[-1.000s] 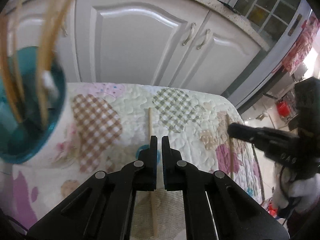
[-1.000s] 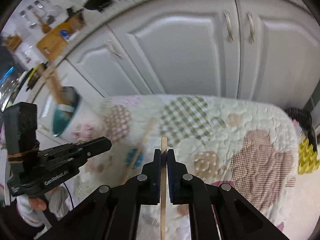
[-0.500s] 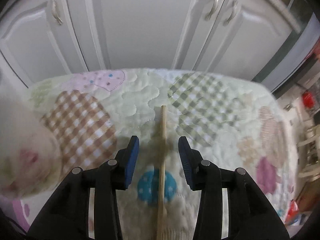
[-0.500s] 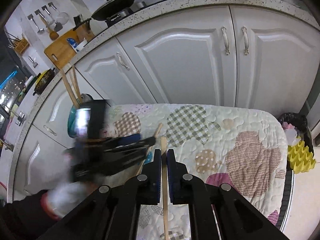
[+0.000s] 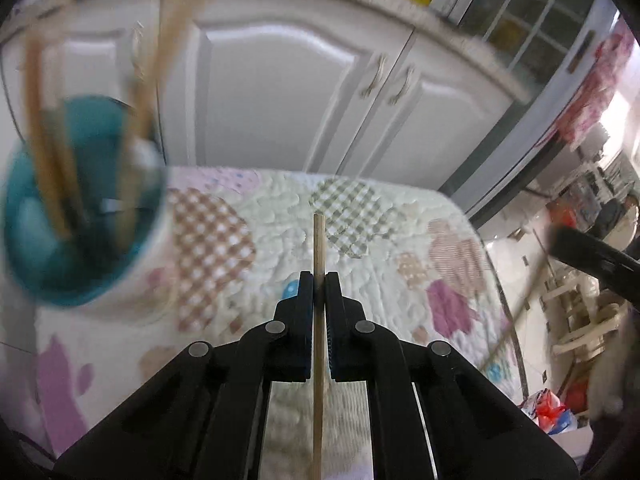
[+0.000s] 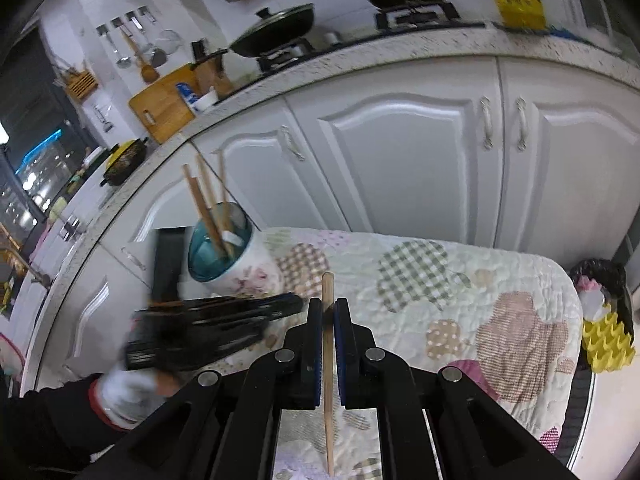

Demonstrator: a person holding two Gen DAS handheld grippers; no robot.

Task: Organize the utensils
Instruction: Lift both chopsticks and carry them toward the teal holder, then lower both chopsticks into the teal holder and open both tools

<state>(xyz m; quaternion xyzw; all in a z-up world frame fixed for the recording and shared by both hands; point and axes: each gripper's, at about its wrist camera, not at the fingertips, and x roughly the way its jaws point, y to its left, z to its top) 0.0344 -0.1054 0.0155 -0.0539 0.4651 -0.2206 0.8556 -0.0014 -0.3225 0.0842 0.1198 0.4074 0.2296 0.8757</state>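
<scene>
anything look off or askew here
Nothing stands out. Each gripper is shut on one chopstick: left gripper, right gripper. The utensil cup stands on the quilted cloth with chopsticks inside. No spill or damage shows.

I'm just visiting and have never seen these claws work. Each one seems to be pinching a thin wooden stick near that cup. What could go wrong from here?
The left claw and right claw each pinch one chopstick between narrow pads, so a stick might swivel or slip out. The cup already holds several leaning chopsticks; a new one could catch on them. Both claws are close together, so they might bump or tip the cup.
</scene>
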